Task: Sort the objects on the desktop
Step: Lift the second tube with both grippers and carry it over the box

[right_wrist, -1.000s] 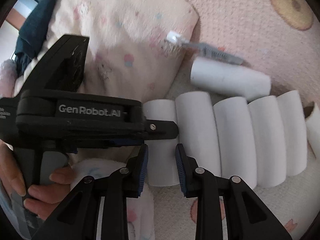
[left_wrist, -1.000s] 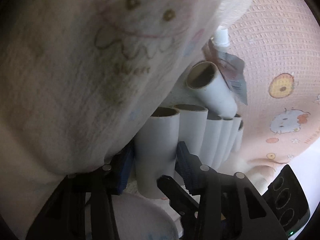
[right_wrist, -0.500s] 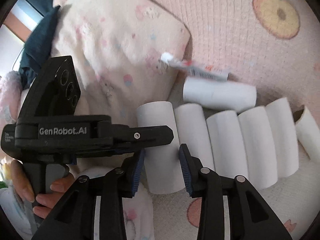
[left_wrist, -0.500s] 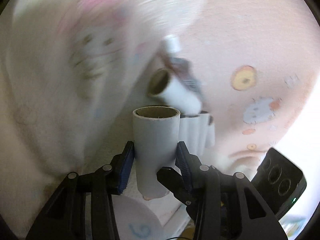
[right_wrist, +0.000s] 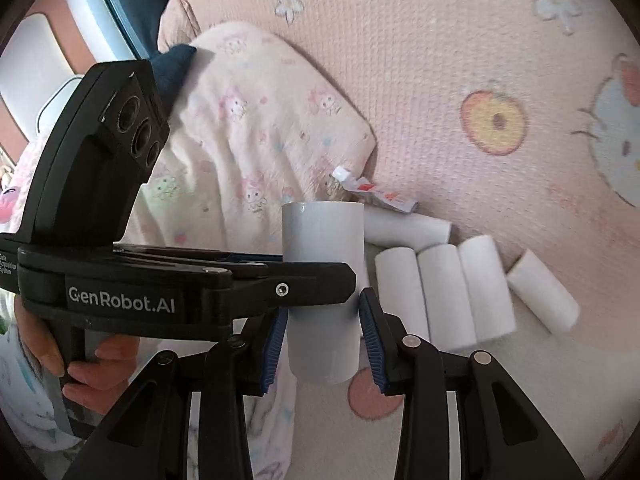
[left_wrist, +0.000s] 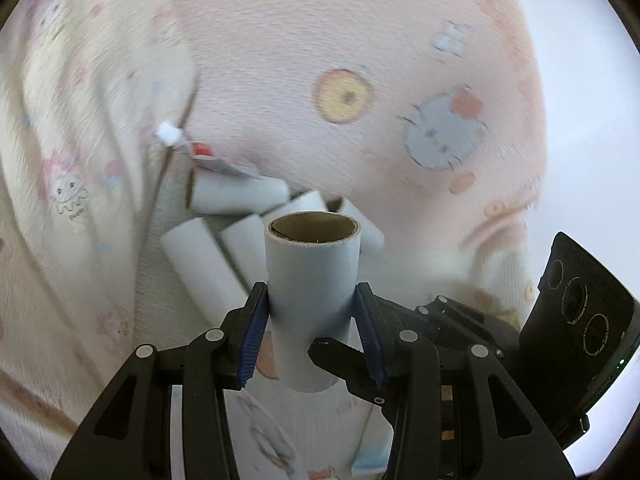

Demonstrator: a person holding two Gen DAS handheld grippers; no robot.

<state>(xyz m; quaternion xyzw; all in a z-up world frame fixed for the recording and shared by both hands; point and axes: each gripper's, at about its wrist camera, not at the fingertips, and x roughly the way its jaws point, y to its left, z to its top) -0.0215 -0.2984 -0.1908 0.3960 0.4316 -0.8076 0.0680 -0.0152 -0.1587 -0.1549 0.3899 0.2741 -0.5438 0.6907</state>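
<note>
1. I am holding one white cardboard tube (left_wrist: 312,300) upright in the air, above the pink printed blanket (left_wrist: 400,40); its open brown end is pointing away from my left gripper (left_wrist: 310,320).
2. My left gripper is closed on the tube's middle, both blue pads pressing on its wall.
3. My right gripper (right_wrist: 322,336) is around the same tube (right_wrist: 322,280); its pads look to be touching both sides, but I cannot tell if it is gripping firmly.
4. Below, the other tubes (right_wrist: 444,292) are lying side by side, with a small squeezed tube (right_wrist: 376,194) near the cream cloth (right_wrist: 256,140).
5. I think the risk is crushing: the thin cardboard can be dented by two grippers. If they are pulling in different directions, the tube can twist and fall onto the row.
</note>
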